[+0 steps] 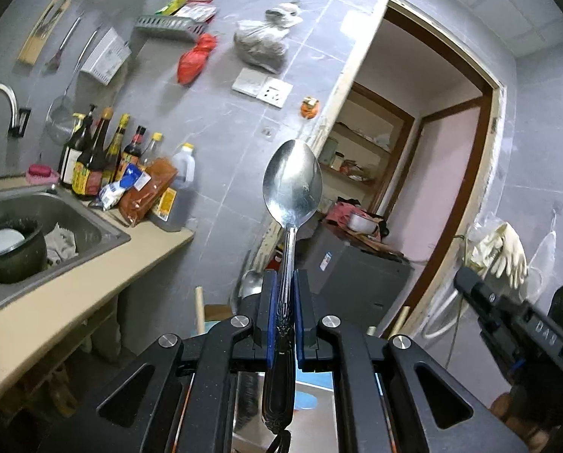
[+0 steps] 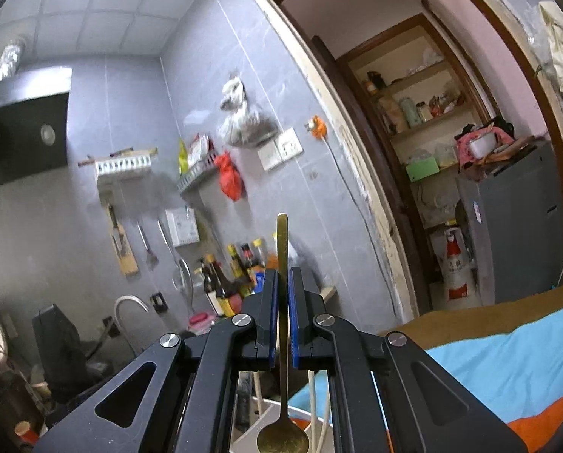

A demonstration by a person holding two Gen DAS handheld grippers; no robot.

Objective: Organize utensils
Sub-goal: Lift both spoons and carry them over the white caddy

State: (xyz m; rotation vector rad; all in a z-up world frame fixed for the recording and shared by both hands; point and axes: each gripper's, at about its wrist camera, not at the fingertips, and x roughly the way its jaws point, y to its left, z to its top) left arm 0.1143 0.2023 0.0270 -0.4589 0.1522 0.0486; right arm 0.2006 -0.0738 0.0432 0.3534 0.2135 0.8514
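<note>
My left gripper [image 1: 284, 283] is shut on a silver spoon [image 1: 292, 185]. The spoon stands upright, bowl up, its patterned handle running down between the blue pads [image 1: 272, 309]. My right gripper [image 2: 283, 283] is shut on a thin gold spoon [image 2: 282, 249]. Its handle points up past the fingertips and its bowl [image 2: 282, 442] hangs below, over a white holder [image 2: 266, 415] with pale chopsticks [image 2: 313, 400] in it. The right gripper also shows at the right edge of the left wrist view [image 1: 508, 313].
A steel sink [image 1: 85, 222] with a dark pot [image 1: 9, 249] sits in a beige counter [image 1: 66, 298] at left, with sauce bottles [image 1: 92, 158] behind. A doorway [image 1: 432, 151] opens ahead, with a grey fridge [image 2: 515, 234]. A blue and orange cloth [image 2: 508, 362] lies at right.
</note>
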